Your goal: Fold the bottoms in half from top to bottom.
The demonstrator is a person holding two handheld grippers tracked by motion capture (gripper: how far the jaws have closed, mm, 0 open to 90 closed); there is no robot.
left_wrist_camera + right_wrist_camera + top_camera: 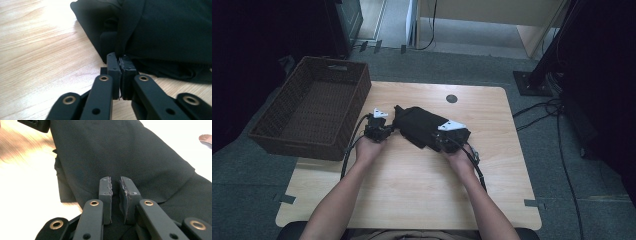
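Note:
A folded black garment (419, 125) lies across the middle of the wooden table (412, 195). My left gripper (390, 130) is at its left end. In the left gripper view the jaws (121, 60) are pressed together on a thin edge of the black garment (170, 30), which rises from between the pads. My right gripper (440, 142) is at the garment's right end. In the right gripper view its jaws (115, 184) stand almost together, with a fold of the black garment (120, 152) filling the narrow slit between the pads.
A brown wicker basket (302, 146) stands at the table's left edge, partly overhanging it. A small dark round plug (451, 98) sits in the tabletop near the far edge. Cables (542, 107) run over the floor to the right.

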